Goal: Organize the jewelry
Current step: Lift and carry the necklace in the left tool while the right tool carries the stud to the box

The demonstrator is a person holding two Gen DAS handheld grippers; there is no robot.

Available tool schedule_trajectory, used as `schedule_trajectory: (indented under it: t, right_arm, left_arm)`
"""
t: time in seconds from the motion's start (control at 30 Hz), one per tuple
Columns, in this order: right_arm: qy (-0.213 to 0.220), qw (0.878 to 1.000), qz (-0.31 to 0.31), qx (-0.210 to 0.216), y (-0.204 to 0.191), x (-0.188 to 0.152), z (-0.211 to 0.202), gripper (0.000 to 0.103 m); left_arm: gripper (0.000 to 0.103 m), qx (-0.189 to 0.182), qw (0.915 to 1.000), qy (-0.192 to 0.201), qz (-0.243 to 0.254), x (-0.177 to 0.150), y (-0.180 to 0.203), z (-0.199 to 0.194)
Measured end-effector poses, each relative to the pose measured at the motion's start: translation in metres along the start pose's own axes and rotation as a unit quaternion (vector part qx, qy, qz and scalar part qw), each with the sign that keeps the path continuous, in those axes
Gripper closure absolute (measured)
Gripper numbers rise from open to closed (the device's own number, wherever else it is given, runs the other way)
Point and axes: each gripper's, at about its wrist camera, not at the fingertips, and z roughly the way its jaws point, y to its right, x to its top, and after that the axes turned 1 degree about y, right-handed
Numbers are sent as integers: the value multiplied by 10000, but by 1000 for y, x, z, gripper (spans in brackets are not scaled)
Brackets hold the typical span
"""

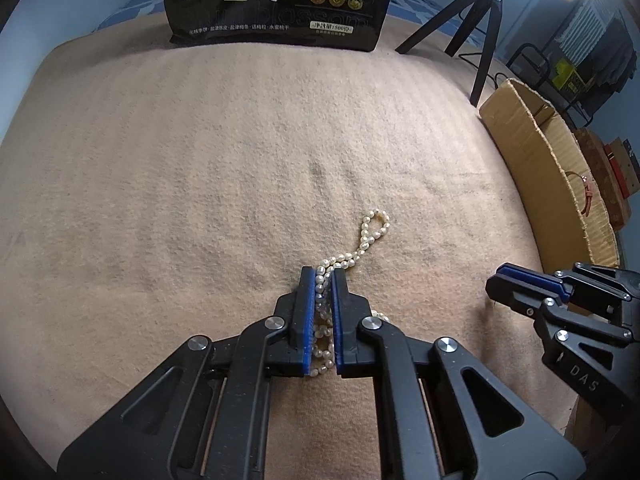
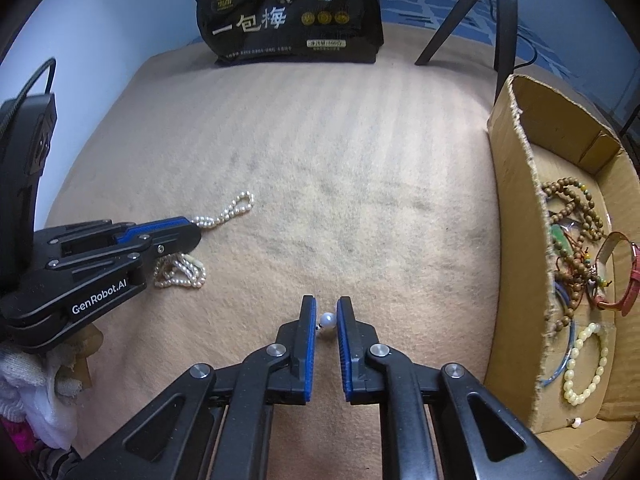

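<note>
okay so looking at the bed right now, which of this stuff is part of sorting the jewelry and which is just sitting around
Part of the job:
- pearl necklace, clamped in the left gripper
- single pearl piece, pinched by the right gripper
- cardboard box, already holding bead bracelets and a watch

Just lying about:
- black snack bag
- tripod
- tan blanket
</note>
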Motion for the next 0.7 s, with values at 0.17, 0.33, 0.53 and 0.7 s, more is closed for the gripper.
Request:
schedule_trajectory:
  t: [0.17,0.33,0.53,0.7]
  right_arm:
    - [110,9999,43,8,4,-2,-10,95]
    - [209,9997,76,37,8,-4,-22,95]
    - [431,9988,182,131,14,-3,-43,95]
    - [595,9978,208,186,16,-3,-60,95]
  left_arm:
    - [98,-94,9998,162,-98,3,-2,-13]
    - [98,-179,9994,304,-68,3,1,-25]
    - [98,-329,9981,506,-96,7,8,-45]
    - [98,-519,9963,660,-171,10,13,-62]
